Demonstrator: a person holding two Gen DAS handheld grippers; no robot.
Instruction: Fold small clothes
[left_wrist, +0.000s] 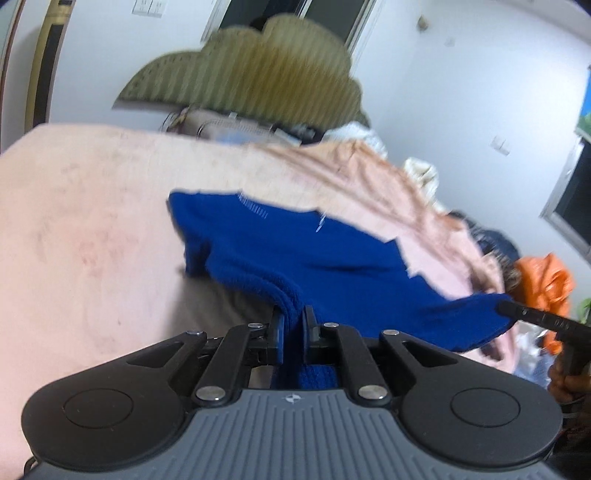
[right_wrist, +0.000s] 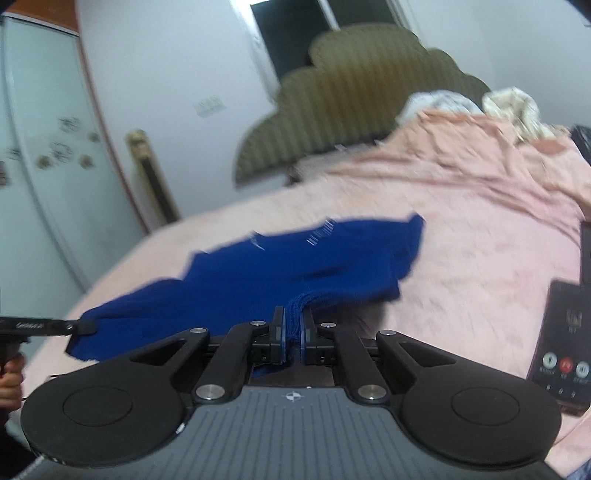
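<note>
A small blue knitted garment (left_wrist: 332, 266) lies partly lifted over the pink bedspread (left_wrist: 81, 229). My left gripper (left_wrist: 293, 317) is shut on a bunched near edge of it. In the right wrist view the same blue garment (right_wrist: 295, 266) stretches leftward, and my right gripper (right_wrist: 293, 321) is shut on another bunched edge of it. Each view shows the other gripper at the garment's far corner: the right gripper (left_wrist: 508, 308) at the right, the left gripper (right_wrist: 86, 326) at the left. The near edge hangs raised between both grips, casting a shadow on the bed.
A striped olive headboard (right_wrist: 351, 99) stands against the white wall. Crumpled pale bedding (right_wrist: 509, 103) lies at the bed's head. A phone (right_wrist: 561, 343) with a lit screen rests on the bedspread (right_wrist: 480, 236) at right. Orange cloth (left_wrist: 546, 284) and dark clothes are piled beyond the bed's right side.
</note>
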